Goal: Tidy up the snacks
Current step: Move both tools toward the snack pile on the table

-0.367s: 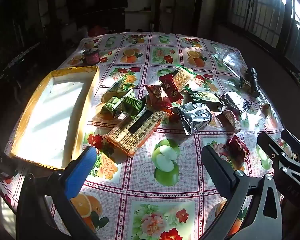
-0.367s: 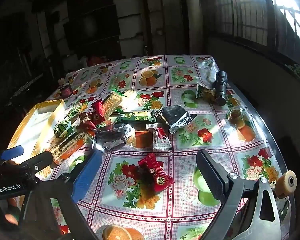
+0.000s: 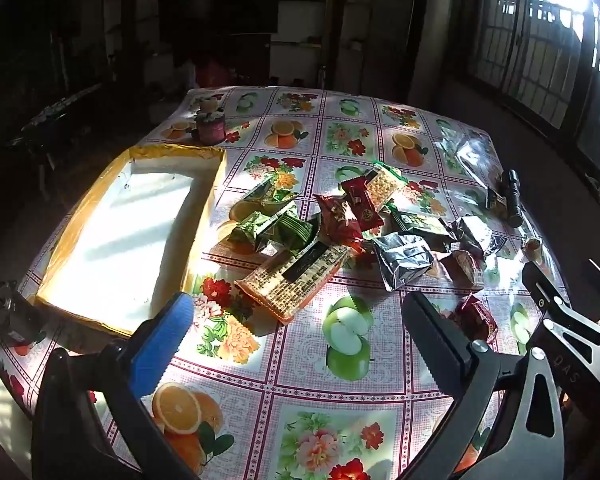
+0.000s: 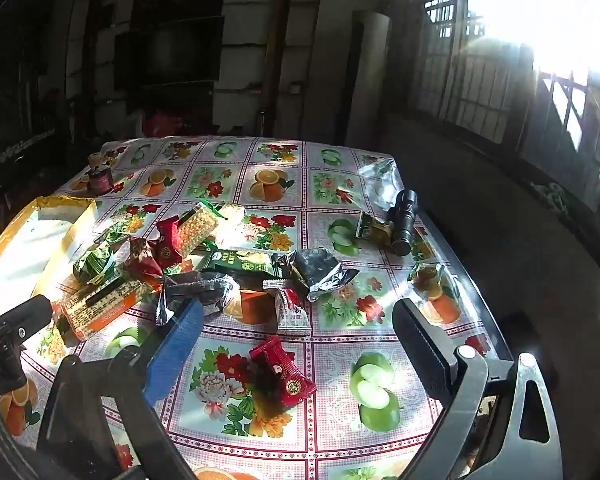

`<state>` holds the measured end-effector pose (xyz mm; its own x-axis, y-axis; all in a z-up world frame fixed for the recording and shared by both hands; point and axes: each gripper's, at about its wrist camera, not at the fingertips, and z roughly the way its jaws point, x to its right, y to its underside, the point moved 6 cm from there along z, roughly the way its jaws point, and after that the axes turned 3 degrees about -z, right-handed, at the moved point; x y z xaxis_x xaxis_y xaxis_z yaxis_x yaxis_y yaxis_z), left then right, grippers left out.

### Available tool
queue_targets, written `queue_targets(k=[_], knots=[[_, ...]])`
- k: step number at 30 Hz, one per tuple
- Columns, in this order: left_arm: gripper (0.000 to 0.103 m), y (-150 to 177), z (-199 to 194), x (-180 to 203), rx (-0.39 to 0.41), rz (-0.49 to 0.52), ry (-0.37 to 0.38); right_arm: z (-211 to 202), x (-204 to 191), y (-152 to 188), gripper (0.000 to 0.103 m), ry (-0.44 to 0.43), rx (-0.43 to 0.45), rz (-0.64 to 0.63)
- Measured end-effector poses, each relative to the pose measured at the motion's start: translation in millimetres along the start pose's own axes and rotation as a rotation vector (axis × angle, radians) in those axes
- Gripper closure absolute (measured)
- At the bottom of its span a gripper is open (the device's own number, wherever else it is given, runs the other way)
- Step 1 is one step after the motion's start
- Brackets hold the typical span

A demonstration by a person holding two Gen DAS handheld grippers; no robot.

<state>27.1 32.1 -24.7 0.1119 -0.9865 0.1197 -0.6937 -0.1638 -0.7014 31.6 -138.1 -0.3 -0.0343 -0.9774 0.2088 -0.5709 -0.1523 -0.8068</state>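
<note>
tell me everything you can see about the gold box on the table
The gold box is a shallow, open rectangular tray with no lid in sight. Its low walls look like shiny gold foil or card, slightly crumpled along the far rim; the inside is plain white and sunlit, with nothing in it. It lies flat on the fruit-and-flower tablecloth at the table's left side, left of the snack pile. No packet touches it, and neither gripper does. In the right wrist view only its near part shows.

Glossy tablecloth (image 3: 300,372), crinkled foil wrappers (image 3: 404,258)
</note>
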Motion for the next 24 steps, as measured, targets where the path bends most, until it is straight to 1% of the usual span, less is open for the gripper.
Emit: queue_targets(k=[2,4,7,12,17,24], knots=[[0.000,-0.2,-2.5,-2.2,0.006,0.007,-0.003,1.5,4.4,-6.8,0.007,0.031,0.013,-0.003],[0.000,1.7,-3.4,5.0,0.002,-0.013,-0.034,8.1,12.4,-10.9,0.007,0.041,0.018,-0.001],[0.000,1.7,-4.4,5.8,-0.001,-0.011,-0.039,15.0,21.4,-6.9,0.007,0.017,0.029,-0.001],[0.000,5.2,-3.3,9.6,-0.004,0.004,-0.049,19.6,32.8,-3.3,0.007,-0.008,0.017,0.010],[0.000,8.2,-2.5,11.7,-0.002,0.011,-0.057,20.1,41.0,0.1,0.007,-0.009,0.012,0.019],[0.000,9.2,-1.1,10.0,0.000,0.010,-0.070,21.8,41.2,2.7,0.007,-0.009,0.000,0.017]])
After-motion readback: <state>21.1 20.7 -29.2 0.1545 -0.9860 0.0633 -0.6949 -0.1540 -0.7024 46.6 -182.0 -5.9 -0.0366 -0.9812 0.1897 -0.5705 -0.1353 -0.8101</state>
